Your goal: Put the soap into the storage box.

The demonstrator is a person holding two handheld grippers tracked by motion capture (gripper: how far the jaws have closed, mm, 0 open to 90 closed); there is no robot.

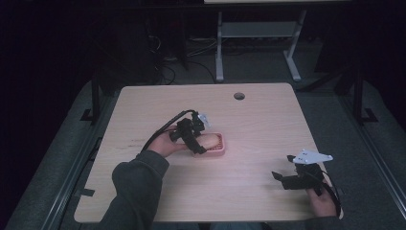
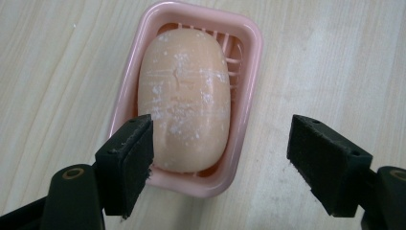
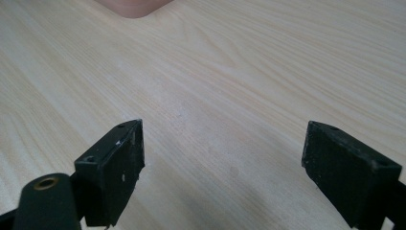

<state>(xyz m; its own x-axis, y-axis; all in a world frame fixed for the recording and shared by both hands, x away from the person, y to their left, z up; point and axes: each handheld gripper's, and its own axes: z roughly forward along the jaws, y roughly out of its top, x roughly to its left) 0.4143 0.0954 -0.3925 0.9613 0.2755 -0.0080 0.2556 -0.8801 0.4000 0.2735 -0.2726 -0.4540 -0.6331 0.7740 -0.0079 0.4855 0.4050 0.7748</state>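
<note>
Pink soap dish (image 2: 246, 52) holding soap bar (image 2: 184, 98), mid-table; left gripper (image 2: 220, 158) hovering agape over it, pre-grasp, next needing descent and closure; right gripper (image 3: 222, 167) agape, idle near table's front right corner.

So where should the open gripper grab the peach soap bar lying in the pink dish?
Probably across the oval peach soap bar's narrow middle, coming straight down from above. It lies flat, and the pink plastic dish's raised rim hugs its long sides. The left gripper hangs open over the near end.
</note>
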